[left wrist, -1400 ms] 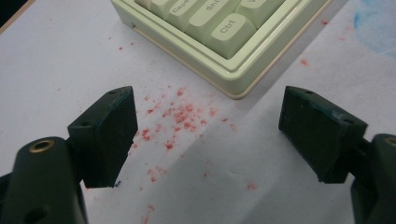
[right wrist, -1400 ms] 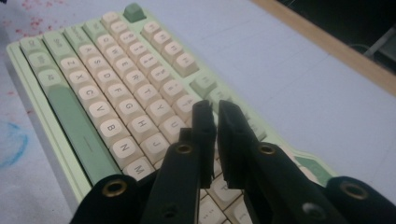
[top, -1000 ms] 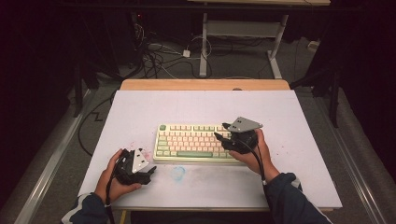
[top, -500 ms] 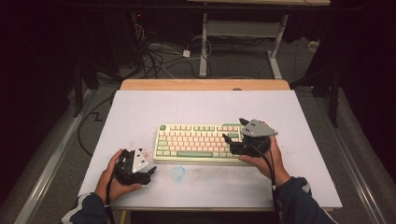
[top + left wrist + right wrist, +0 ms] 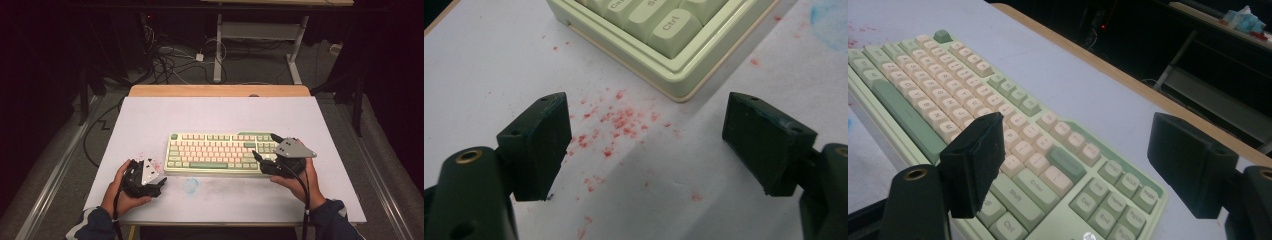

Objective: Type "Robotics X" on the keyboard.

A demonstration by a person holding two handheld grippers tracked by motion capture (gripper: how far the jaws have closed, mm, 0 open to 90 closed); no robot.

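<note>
My left gripper [image 5: 161, 184] sits down around 7 o'clock on the white table [image 5: 215, 115], held in my left hand [image 5: 122, 192], just off the keyboard's near left corner. Its jaws are spread wide with nothing between them, only bare tabletop with a scatter of red specks [image 5: 616, 122] under the gap, and the Ctrl key corner of the keyboard [image 5: 659, 47] up at 12 o'clock in the left gripper view. There's a faint blue smudge [image 5: 190, 185] on the table right in front of the keyboard.

The keyboard [image 5: 222, 152] itself, pale green with cream and pink-ish keycaps, lies flat in the middle of the table, long side toward me.

Over at 4 o'clock, my right gripper [image 5: 265, 150] is at the keyboard's right end, in my right hand [image 5: 295, 177]. Its jaws have just been opening and now stand wide apart, gripping nothing; in the right gripper view [image 5: 1075, 170] the Enter and Shift keys and the nav cluster sit below the gap.
</note>
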